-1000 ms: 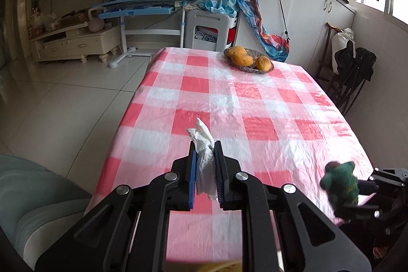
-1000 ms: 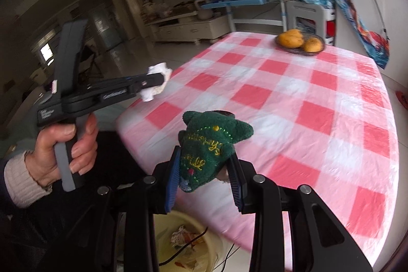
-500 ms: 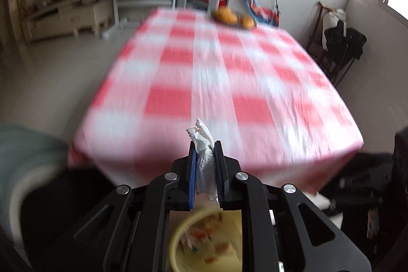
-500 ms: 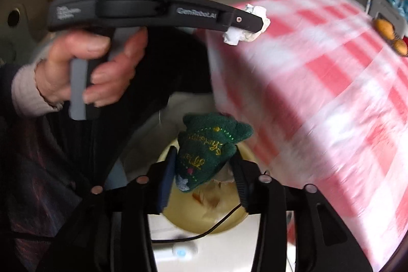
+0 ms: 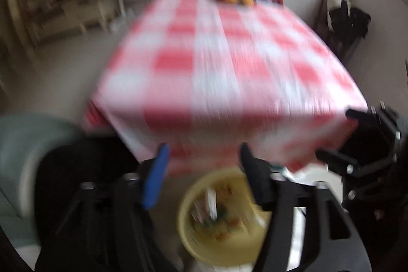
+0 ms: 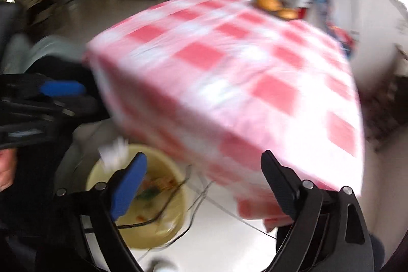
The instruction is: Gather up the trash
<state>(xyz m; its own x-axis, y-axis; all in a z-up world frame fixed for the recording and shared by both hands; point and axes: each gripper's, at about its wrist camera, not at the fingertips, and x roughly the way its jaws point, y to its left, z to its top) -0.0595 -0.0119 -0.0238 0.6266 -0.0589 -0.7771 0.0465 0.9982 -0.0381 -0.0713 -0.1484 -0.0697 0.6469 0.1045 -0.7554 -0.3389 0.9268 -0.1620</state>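
Two tools, left tool (image 5: 202, 172) and right tool (image 6: 204, 179), spread empty above a yellow bin (image 5: 186, 228) on the pale floor (image 6: 216, 233) beside the red-checked desk (image 5: 229, 63).

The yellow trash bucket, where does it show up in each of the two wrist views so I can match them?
Left wrist: yellow trash bucket sits bottom centre, on the floor below the table's near edge.
Right wrist: the bucket sits lower left, partly behind the blue finger pad.
Shared landmark: the red-and-white checked tablecloth, directly above the bucket in both.
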